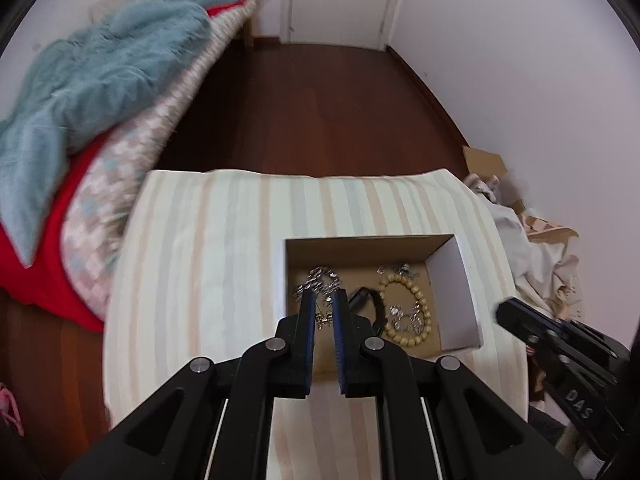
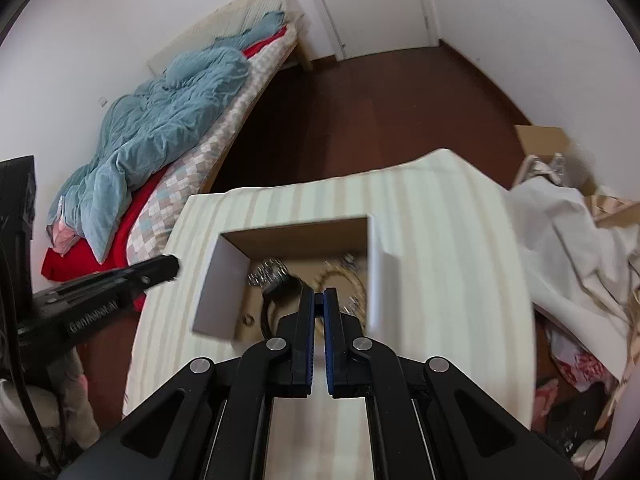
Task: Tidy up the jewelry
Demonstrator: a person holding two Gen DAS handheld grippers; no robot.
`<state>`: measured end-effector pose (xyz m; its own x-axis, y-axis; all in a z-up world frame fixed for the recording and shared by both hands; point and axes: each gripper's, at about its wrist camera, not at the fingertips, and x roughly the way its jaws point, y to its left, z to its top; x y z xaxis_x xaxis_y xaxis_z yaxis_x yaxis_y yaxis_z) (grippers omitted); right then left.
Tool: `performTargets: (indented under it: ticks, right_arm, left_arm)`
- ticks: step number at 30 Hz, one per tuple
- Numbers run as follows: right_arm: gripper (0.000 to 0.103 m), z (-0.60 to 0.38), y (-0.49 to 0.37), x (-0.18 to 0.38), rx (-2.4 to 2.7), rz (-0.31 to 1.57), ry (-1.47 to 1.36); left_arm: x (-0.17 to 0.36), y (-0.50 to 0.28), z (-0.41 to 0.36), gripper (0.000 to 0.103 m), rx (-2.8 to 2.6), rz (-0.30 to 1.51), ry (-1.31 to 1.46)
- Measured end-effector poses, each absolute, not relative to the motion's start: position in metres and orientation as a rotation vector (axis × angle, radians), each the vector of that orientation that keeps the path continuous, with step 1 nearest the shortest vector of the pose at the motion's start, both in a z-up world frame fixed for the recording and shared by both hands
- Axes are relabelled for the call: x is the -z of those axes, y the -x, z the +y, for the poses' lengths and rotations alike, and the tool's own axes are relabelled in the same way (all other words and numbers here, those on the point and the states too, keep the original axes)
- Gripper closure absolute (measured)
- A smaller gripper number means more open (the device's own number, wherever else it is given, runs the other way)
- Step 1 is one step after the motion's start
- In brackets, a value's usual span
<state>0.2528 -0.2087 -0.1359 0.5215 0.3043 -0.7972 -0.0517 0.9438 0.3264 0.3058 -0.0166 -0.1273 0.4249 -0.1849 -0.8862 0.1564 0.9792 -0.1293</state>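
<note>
A striped table carries an open box on its right side. Inside lie a bead bracelet, a silver chain and a watch. Left gripper hovers slightly open above small earrings; right gripper is nearly closed, empty.

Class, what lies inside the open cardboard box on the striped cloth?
Inside the brown cardboard box: a tan wooden bead bracelet, silver chain jewelry, a black band and small sparkly pieces. The left gripper hides part of the floor.
</note>
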Motion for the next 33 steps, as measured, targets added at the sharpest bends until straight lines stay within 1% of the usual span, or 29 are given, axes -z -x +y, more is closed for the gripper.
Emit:
performTargets:
  ticks: [6, 9, 10, 11, 12, 13, 14, 15, 16, 17, 18, 19, 20, 21, 22, 23, 24, 25, 26, 33]
  right_arm:
    - [0.099, -0.200, -0.302, 0.162, -0.247, 1.120, -0.291]
    - [0.093, -0.204, -0.310, 0.173, -0.237, 1.155, -0.324]
    - [0.084, -0.206, -0.313, 0.176, -0.228, 1.162, -0.335]
    - [0.072, -0.207, -0.314, 0.177, -0.224, 1.164, -0.344]
    - [0.069, -0.210, -0.314, 0.177, -0.224, 1.160, -0.356]
    - [0.067, -0.211, -0.313, 0.175, -0.219, 1.155, -0.358]
    - [0.066, -0.213, -0.312, 0.173, -0.219, 1.153, -0.361]
    - [0.065, -0.215, -0.310, 0.170, -0.219, 1.147, -0.369]
    - [0.058, -0.217, -0.308, 0.167, -0.213, 1.139, -0.368]
    - [0.051, -0.218, -0.307, 0.163, -0.207, 1.131, -0.363]
    - [0.048, -0.219, -0.305, 0.160, -0.199, 1.124, -0.356]
    - [0.039, -0.221, -0.302, 0.155, -0.165, 1.117, -0.324]
    - [0.027, -0.221, -0.300, 0.152, -0.145, 1.115, -0.302]
    - [0.021, -0.220, -0.296, 0.148, -0.112, 1.110, -0.257]
    - [0.010, -0.220, -0.293, 0.146, -0.090, 1.108, -0.228]
    - [0.003, -0.218, -0.290, 0.145, -0.065, 1.109, -0.192]
    - [0.002, -0.216, -0.287, 0.144, -0.035, 1.113, -0.147]
    - [0.000, -0.211, -0.282, 0.145, 0.000, 1.122, -0.093]
    - [0.000, -0.209, -0.280, 0.145, 0.014, 1.127, -0.069]
    - [0.000, -0.195, -0.259, 0.137, 0.076, 1.137, 0.025]
  left_arm:
    - [0.150, -0.336, -0.017, 0.094, 0.246, 1.208, 0.067]
    - [0.154, -0.341, -0.015, 0.091, 0.242, 1.234, 0.089]
    - [0.154, -0.341, -0.015, 0.090, 0.239, 1.233, 0.094]
    - [0.154, -0.342, -0.013, 0.088, 0.229, 1.230, 0.090]
    - [0.152, -0.342, -0.012, 0.081, 0.217, 1.225, 0.086]
    - [0.150, -0.340, -0.010, 0.071, 0.205, 1.212, 0.086]
    - [0.147, -0.340, -0.007, 0.064, 0.191, 1.201, 0.083]
    - [0.144, -0.338, -0.004, 0.050, 0.172, 1.186, 0.080]
    - [0.140, -0.336, -0.001, 0.040, 0.156, 1.168, 0.078]
    - [0.135, -0.334, 0.002, 0.036, 0.137, 1.149, 0.076]
    - [0.130, -0.331, 0.004, 0.031, 0.115, 1.125, 0.064]
    - [0.126, -0.327, 0.005, 0.025, 0.094, 1.104, 0.048]
    - [0.124, -0.325, 0.006, 0.020, 0.074, 1.087, 0.034]
    - [0.121, -0.320, 0.008, 0.014, 0.048, 1.070, 0.014]
    - [0.120, -0.317, 0.010, 0.012, 0.031, 1.060, 0.003]
    - [0.119, -0.310, 0.011, 0.012, 0.015, 1.050, -0.009]
    - [0.119, -0.308, 0.012, 0.010, 0.011, 1.048, -0.016]
    - [0.121, -0.302, 0.012, 0.005, 0.014, 1.052, -0.024]
    - [0.123, -0.300, 0.012, 0.004, 0.013, 1.056, -0.031]
    - [0.122, -0.272, 0.018, 0.003, -0.028, 1.060, -0.047]
